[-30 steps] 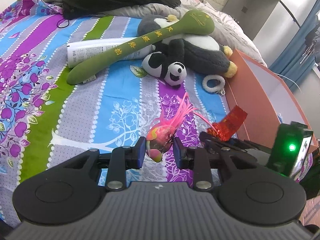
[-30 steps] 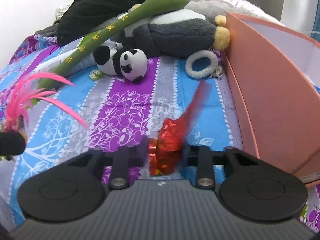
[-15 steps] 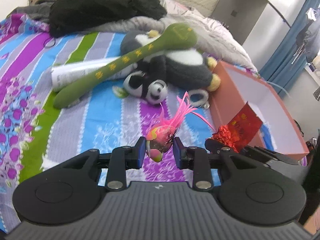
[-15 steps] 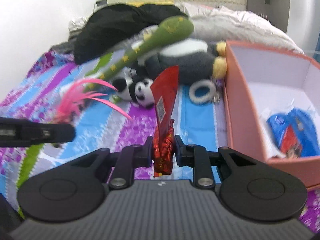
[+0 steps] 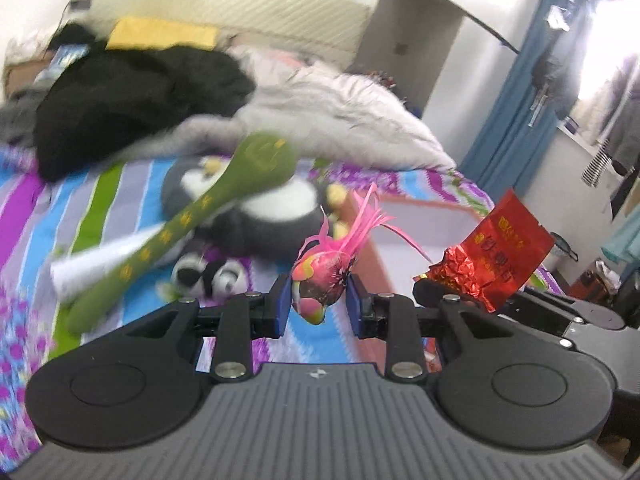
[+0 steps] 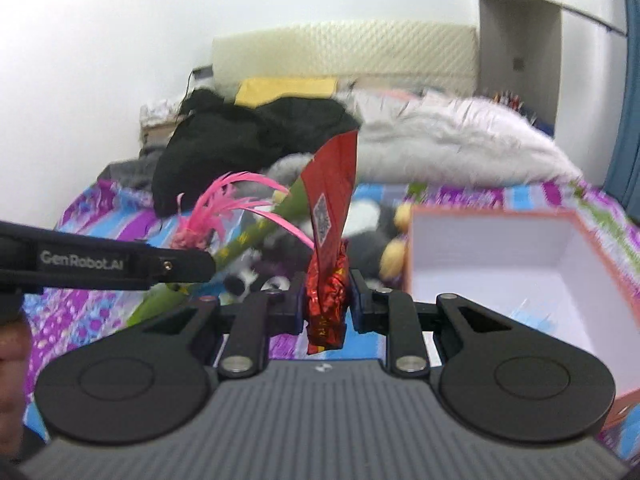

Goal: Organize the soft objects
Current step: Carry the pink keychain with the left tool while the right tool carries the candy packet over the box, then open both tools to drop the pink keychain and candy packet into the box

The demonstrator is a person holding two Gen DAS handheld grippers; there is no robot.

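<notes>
Soft objects are midway: left tongs (image 5: 319,305) clamp the pink feathered toy (image 5: 323,276), right tongs (image 6: 326,305) pinch the red foil packet (image 6: 328,256) beside the box (image 6: 520,264), while plush toys (image 5: 256,216) lie on the bed (image 5: 120,208).

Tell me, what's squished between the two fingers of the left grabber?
A pink feathered toy, pinched between the left gripper's pads. The left wrist view shows it clearly.

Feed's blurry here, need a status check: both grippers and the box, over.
Left gripper shut on pink feathered toy. Right gripper shut on red foil packet. Orange open box ahead right, nothing blocking it.
</notes>
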